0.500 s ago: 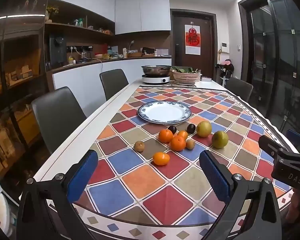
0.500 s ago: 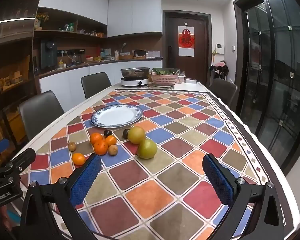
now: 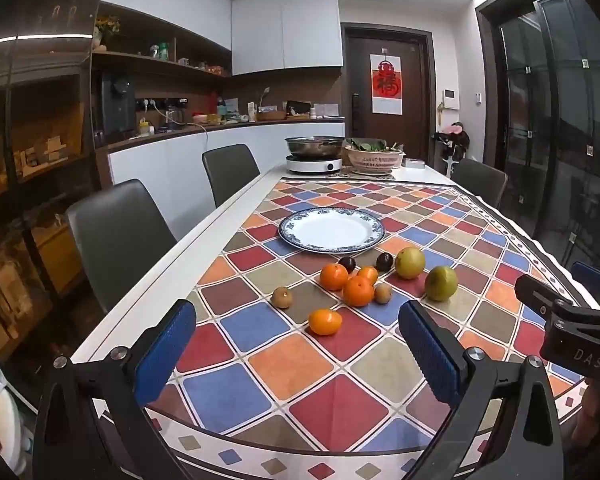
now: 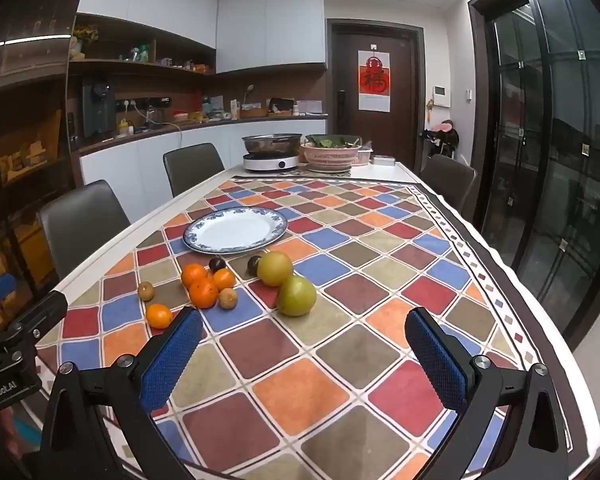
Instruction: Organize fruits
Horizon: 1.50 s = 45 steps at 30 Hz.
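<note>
Loose fruit lies on the chequered tablecloth in front of an empty blue-rimmed white plate [image 3: 331, 229] [image 4: 235, 229]. There are several oranges, the nearest one [image 3: 325, 321] [image 4: 159, 315] apart from the cluster [image 3: 358, 290] [image 4: 203, 293]. Two brown kiwis [image 3: 281, 297] [image 4: 146, 291], two dark plums [image 3: 384, 261] [image 4: 217, 264] and two yellow-green pears [image 3: 441, 283] [image 4: 296, 295] lie among them. My left gripper [image 3: 296, 352] hovers open near the table's front edge, short of the nearest orange. My right gripper [image 4: 304, 354] is open too, just short of the near pear. Nothing sits between either pair of blue pads.
At the far end stand a steel pot on a white induction cooker [image 3: 314, 163] [image 4: 271, 161] and a basket of greens [image 3: 374, 157] [image 4: 331, 155]. Grey chairs [image 3: 120, 232] [image 4: 82, 224] line the left side, another [image 3: 478, 180] the right. Glass doors are on the right.
</note>
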Tool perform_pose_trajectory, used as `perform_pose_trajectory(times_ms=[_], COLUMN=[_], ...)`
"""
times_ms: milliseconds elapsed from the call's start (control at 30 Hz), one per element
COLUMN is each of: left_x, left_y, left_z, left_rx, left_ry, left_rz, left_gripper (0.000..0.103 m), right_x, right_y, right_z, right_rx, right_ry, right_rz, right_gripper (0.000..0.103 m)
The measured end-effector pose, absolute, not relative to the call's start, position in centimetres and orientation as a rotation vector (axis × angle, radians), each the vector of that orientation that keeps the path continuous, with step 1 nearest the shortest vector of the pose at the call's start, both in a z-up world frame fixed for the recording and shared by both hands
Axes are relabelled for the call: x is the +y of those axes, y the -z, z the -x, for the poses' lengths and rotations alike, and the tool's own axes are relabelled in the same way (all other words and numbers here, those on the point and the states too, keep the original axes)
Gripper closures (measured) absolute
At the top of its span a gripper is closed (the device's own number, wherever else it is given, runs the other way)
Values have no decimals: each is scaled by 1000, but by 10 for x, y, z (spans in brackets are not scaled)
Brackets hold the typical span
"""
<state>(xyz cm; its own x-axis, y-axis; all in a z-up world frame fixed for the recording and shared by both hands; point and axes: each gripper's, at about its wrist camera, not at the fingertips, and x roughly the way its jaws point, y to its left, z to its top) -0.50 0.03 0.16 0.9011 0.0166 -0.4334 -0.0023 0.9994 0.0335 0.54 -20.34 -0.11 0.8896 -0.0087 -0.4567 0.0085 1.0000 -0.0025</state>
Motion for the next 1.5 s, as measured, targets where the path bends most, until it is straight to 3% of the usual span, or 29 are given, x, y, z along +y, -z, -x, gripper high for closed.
perform_pose_trajectory(times_ms=[1500], left_x=[-2], left_y=[1], left_z=[3], left_rx=[462], left_ry=[-6], left_rz=[-45], left_gripper=[0], right_x=[-204], right_y=[9], right_z=[-6], right_rx=[480], right_ry=[4], right_rz=[2], right_gripper=[1])
